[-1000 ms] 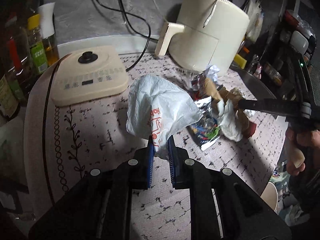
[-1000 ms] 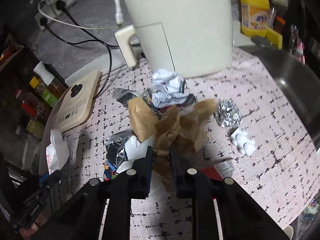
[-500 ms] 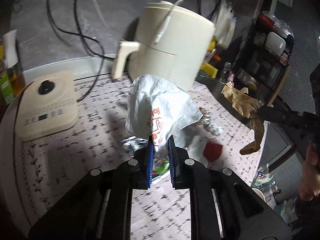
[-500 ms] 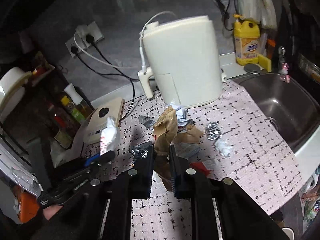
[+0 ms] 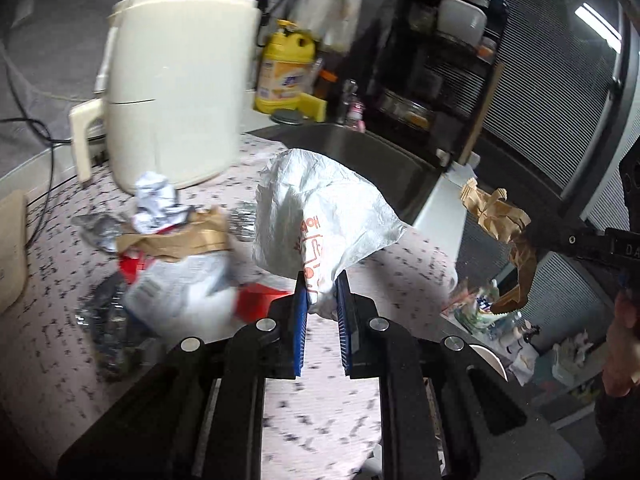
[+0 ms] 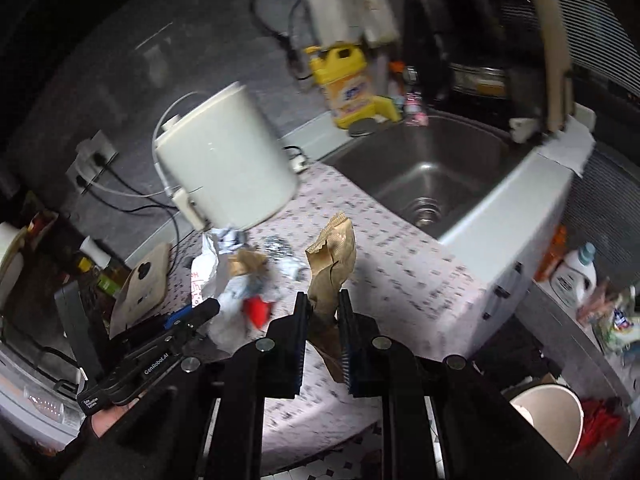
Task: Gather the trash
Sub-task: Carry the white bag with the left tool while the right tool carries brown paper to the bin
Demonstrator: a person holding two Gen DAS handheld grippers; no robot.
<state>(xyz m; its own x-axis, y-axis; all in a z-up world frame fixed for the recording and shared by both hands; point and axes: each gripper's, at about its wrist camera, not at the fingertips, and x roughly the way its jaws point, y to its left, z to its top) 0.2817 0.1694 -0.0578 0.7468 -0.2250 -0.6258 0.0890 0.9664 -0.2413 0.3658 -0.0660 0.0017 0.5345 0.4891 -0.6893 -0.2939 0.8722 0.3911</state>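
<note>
Left gripper (image 5: pixel 323 294) pinching a white plastic bag (image 5: pixel 320 216), held up over the counter (image 5: pixel 320 420). Right gripper (image 6: pixel 323 310) pinching crumpled brown paper (image 6: pixel 334 264), up past the counter's sink-side edge. More trash (image 5: pixel 176 240) piled near the air fryer (image 5: pixel 176 88).

Your left gripper (image 5: pixel 323 294): black body, blue ribbed pads (image 5: pixel 301 322), silver screws, white "GenRobot.AI" lettering.
</note>
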